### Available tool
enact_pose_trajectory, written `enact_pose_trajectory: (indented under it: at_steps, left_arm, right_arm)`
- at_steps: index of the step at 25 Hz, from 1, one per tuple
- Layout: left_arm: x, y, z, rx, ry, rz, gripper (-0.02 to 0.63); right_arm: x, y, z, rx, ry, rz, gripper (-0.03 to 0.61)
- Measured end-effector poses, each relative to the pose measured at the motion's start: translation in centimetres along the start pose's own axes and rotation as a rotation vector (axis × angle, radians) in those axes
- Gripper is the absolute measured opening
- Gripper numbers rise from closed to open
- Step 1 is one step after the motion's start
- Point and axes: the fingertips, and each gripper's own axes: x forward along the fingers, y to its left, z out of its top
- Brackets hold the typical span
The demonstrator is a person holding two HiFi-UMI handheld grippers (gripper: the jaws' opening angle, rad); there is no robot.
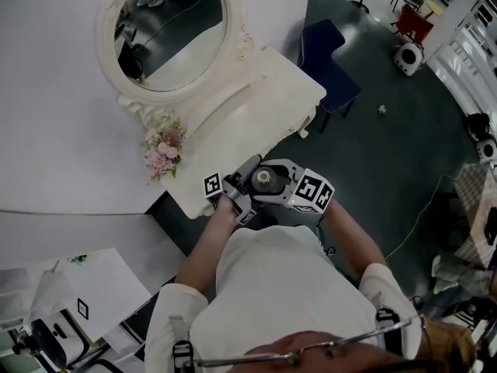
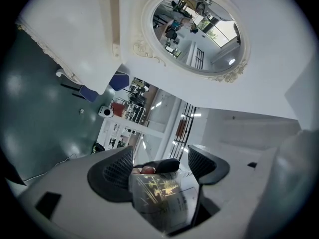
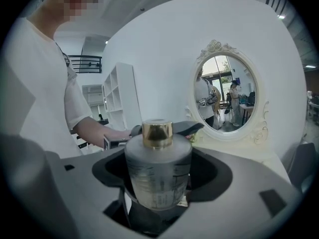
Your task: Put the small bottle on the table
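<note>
Holding the bottle point(image 1: 264, 179) in the air between both grippers, we have it just off the front edge of the table point(image 1: 256, 99), not resting on it. The right gripper point(image 3: 158, 159) has its jaws closed against the two sides of the frosted body, and the bottle stands upright in them, long axis vertical and gold cap point(image 3: 157, 132) on top. In the head view we look straight down onto that cap. The left gripper point(image 2: 160, 166) comes in from the far side, its jaws also pressed to the bottle's sides, so both grippers grasp it at once. The glass is too cloudy for us to tell what is inside or how full it is. In the left gripper view we see gold marks point(image 2: 162, 187) on the glass and a label point(image 2: 188, 197) of small print beside them. Neither can be read, and the print in the right gripper view is just as faint. The cubes point(image 1: 312, 191) on the grippers carry black square markers. Near the table's back edge stands an oval mirror point(image 1: 172, 26), with flowers point(image 1: 163, 152) at the left end.
</note>
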Motion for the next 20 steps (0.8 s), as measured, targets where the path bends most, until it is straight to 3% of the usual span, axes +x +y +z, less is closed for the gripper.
enact_pose_trajectory:
  at_steps: [20]
  left_arm:
    - [6.2,-1.2,13.2,-0.055,0.079,0.016,0.336]
  right_arm:
    - [5.2,-13.8,2.9,0.031,0.048,-0.065,0.344]
